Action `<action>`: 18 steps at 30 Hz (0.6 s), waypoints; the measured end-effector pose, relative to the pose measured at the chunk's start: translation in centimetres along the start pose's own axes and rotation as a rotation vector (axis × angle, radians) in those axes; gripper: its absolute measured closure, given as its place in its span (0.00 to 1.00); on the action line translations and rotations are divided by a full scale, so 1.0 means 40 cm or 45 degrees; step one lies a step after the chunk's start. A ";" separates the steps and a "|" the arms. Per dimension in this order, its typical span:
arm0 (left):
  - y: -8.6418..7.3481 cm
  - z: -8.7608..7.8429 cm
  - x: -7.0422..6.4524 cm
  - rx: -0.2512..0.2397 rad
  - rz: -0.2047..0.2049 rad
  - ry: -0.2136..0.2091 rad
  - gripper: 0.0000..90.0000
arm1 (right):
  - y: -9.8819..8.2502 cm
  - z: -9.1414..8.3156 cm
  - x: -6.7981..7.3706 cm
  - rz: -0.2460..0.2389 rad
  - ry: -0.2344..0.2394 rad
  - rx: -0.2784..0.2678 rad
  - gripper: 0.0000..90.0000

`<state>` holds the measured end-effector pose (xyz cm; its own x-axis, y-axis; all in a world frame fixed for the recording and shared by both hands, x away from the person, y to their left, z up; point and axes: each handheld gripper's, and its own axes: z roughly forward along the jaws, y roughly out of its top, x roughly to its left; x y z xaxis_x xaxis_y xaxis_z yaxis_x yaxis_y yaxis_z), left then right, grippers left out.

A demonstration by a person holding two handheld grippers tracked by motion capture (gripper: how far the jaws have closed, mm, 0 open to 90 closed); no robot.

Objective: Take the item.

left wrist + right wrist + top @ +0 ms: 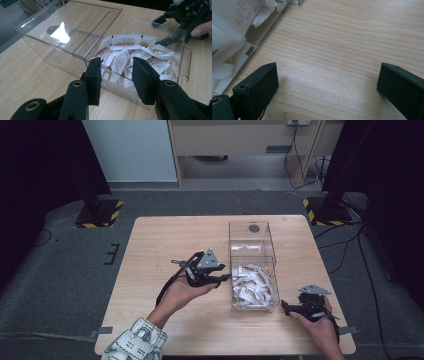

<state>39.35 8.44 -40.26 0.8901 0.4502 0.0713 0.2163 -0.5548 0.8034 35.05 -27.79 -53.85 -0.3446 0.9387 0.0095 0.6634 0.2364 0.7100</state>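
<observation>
A clear plastic box [252, 240] stands on the wooden table [160, 245], right of centre. Its near compartment holds a heap of white and brown sachets [252, 282], also visible in the left gripper view as sachets [130, 56]. The far compartment [62, 27] holds no sachets. My left gripper [225, 278] hovers just left of the box at the sachet compartment, open, with nothing between its jaws [116, 77]. My right gripper [285, 307] rests low near the box's near right corner, wide open over bare wood [327, 82]. The box wall and sachets [229, 30] show at that view's left.
The table's near edge [225, 352] runs just behind both hands. Bare wood spreads left of the box. Beyond the table lie grey carpet, stand bases with yellow-black tape [100, 212], cables [345, 245] and a wooden cabinet [240, 140].
</observation>
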 end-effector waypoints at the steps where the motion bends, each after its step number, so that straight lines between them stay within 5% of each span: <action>1: 0.001 0.005 -0.002 -0.002 -0.004 -0.002 0.66 | 0.000 0.000 0.000 -0.001 0.000 0.000 0.04; 18: 0.022 0.060 -0.017 -0.018 -0.004 -0.037 0.67 | 0.000 0.000 0.000 0.000 0.000 0.000 0.04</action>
<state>39.88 5.97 -41.03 0.9007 0.4313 0.0520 0.2134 -0.5435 0.8118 35.05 -27.80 -53.85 -0.3449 0.9386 0.0096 0.6633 0.2365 0.7100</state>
